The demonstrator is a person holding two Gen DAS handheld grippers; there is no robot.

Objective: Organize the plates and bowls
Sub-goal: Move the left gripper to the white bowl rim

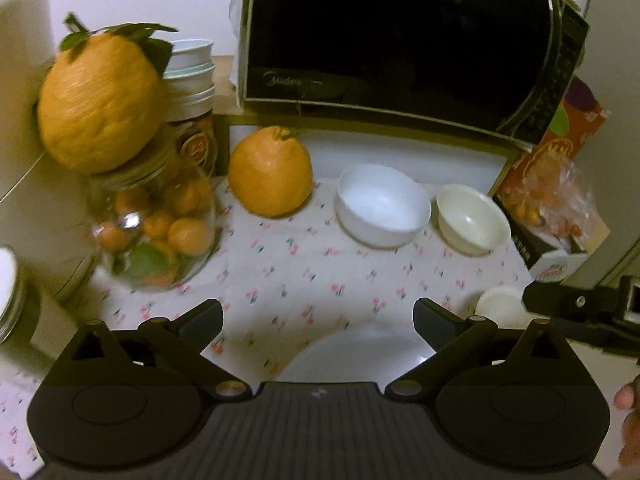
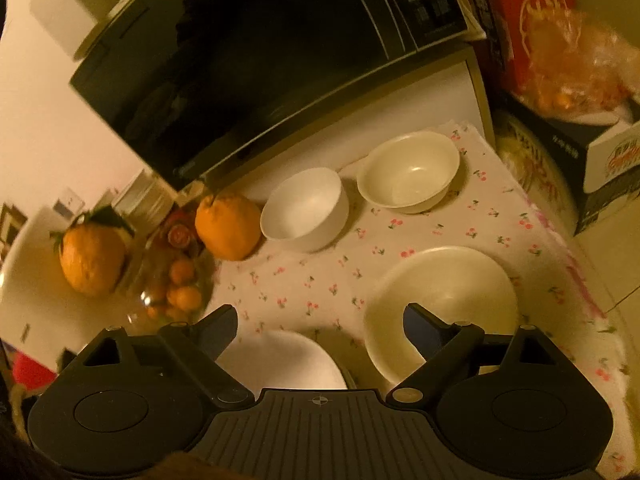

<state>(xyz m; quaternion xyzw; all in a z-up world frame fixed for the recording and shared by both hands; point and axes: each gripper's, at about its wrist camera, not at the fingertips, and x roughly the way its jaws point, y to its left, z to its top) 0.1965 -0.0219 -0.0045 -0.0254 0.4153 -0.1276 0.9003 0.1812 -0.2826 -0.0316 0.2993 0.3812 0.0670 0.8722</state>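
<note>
Two bowls stand side by side on the flowered cloth below the microwave: a white bowl (image 1: 382, 204) (image 2: 304, 208) and a cream bowl (image 1: 472, 218) (image 2: 408, 170) to its right. Nearer, a white plate (image 1: 360, 356) (image 2: 280, 356) lies flat with a cream plate (image 2: 460, 280) to its right. My left gripper (image 1: 318, 316) hovers open above the white plate's far rim, nothing between its fingers. My right gripper (image 2: 320, 320) is open too, over the gap between the two plates. Its right finger (image 2: 420, 324) overlaps the cream plate's near-left part in the picture.
A black microwave (image 1: 400, 40) (image 2: 260, 60) fills the back. An orange fruit (image 1: 270, 170) (image 2: 228, 226) sits left of the white bowl. Further left, a glass jar (image 1: 156, 224) of small fruit carries a big fruit (image 1: 98, 100). A printed box (image 1: 560, 184) stands at the right. Stacked bowls (image 1: 192, 76) stand behind.
</note>
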